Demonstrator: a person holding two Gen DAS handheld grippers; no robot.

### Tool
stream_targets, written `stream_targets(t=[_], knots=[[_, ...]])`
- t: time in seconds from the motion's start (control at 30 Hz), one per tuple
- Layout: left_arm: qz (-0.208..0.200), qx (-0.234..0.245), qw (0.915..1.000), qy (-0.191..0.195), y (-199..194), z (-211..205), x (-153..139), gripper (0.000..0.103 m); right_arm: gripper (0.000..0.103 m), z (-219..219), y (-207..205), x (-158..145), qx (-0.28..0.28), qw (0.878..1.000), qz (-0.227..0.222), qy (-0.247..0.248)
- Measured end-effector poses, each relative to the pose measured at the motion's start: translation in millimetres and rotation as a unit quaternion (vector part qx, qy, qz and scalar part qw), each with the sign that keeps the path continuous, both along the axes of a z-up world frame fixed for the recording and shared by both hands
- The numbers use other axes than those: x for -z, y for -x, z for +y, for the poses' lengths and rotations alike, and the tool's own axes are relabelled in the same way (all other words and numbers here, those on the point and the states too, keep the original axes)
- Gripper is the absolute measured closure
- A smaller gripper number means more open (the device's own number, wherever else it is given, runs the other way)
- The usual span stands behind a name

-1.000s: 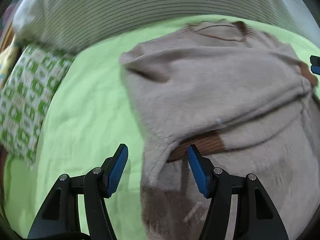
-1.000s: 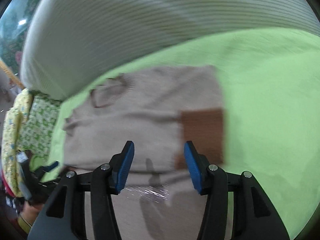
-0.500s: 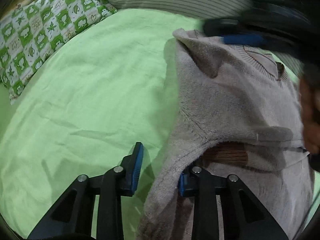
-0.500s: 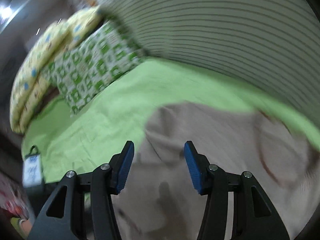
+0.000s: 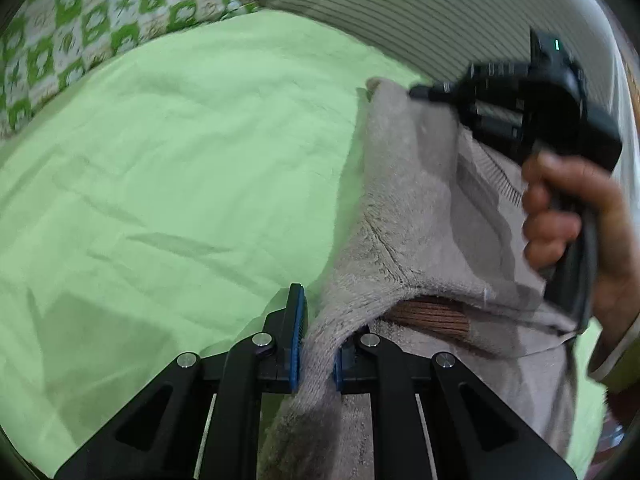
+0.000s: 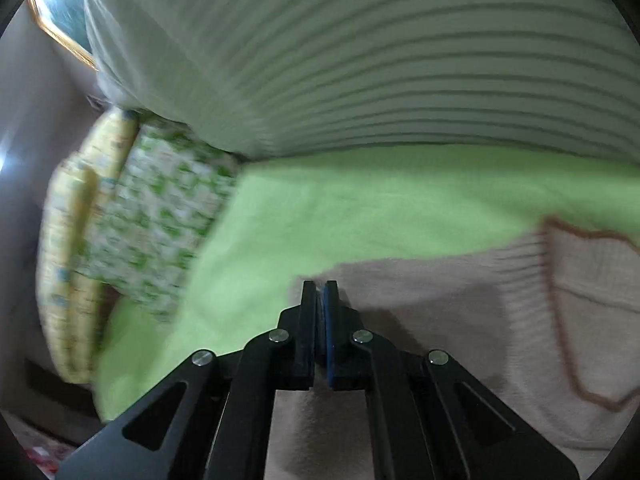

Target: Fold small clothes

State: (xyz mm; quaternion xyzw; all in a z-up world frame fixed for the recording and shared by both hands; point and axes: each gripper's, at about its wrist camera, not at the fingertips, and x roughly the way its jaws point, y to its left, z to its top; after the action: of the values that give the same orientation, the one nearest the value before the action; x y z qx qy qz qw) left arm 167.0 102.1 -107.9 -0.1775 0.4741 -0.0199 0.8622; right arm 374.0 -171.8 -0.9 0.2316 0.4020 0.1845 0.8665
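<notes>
A small beige fleece sweater (image 5: 404,216) with brown trim lies on the green sheet (image 5: 168,168). My left gripper (image 5: 317,344) is shut on a bunched fold of the sweater's left edge near a brown cuff (image 5: 430,314). My right gripper (image 6: 320,312) is shut on the sweater's (image 6: 460,320) upper left corner; its brown-edged neckline (image 6: 560,304) lies to the right. In the left wrist view the right gripper (image 5: 424,92) and the hand holding it reach over the sweater's top corner.
A striped grey-white pillow (image 6: 380,60) runs along the back. A green-and-white patterned cushion (image 5: 80,20) lies at the far left, with a yellow one (image 6: 76,248) beside it. Bare green sheet spreads left of the sweater.
Both grippers were open a second ago. The left one closed on the sweater's side fold. The right one swung left to the top corner and closed on it.
</notes>
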Motion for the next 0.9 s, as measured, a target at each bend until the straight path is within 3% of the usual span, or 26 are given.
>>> stream_targets(t=[0.17,0.37,0.43,0.5,0.57,0.63,0.67,0.77,0.9], knots=[[-0.003,-0.010,0.9997,0.023,3.6,9.3,0.7,0.092,0.094,-2.3,5.4,13.1,0.047,0.998,0.021,0.047],[0.003,-0.043,0.9957,0.082,6.6,27.0,12.7,0.092,0.072,-11.3,61.0,-12.6,0.049,0.998,-0.032,-0.012],[0.005,-0.052,0.9930,0.106,9.1,30.6,15.3,0.092,0.072,-12.5,88.3,-12.2,0.043,0.998,-0.041,-0.028],[0.010,-0.072,0.9857,0.152,10.0,41.0,21.9,0.091,0.072,-12.7,113.4,-6.4,0.042,0.998,-0.041,-0.029],[0.015,-0.100,0.9724,0.211,13.3,53.4,31.8,0.091,0.072,-13.7,131.6,8.0,0.051,0.998,-0.027,-0.021],[0.020,-0.117,0.9614,0.248,15.4,60.0,39.1,0.091,0.073,-9.2,129.2,31.3,0.050,0.999,0.021,-0.003],[0.023,-0.111,0.9643,0.239,14.2,58.1,36.8,0.091,0.073,-5.5,124.4,46.2,0.037,0.998,0.052,0.007],[0.034,-0.081,0.9792,0.183,10.9,47.6,19.5,0.089,0.072,-9.5,133.1,38.8,0.048,0.998,0.028,0.003],[0.038,-0.048,0.9879,0.143,19.6,39.3,-3.0,0.087,0.066,-37.5,169.9,15.5,0.083,0.996,-0.001,-0.026]])
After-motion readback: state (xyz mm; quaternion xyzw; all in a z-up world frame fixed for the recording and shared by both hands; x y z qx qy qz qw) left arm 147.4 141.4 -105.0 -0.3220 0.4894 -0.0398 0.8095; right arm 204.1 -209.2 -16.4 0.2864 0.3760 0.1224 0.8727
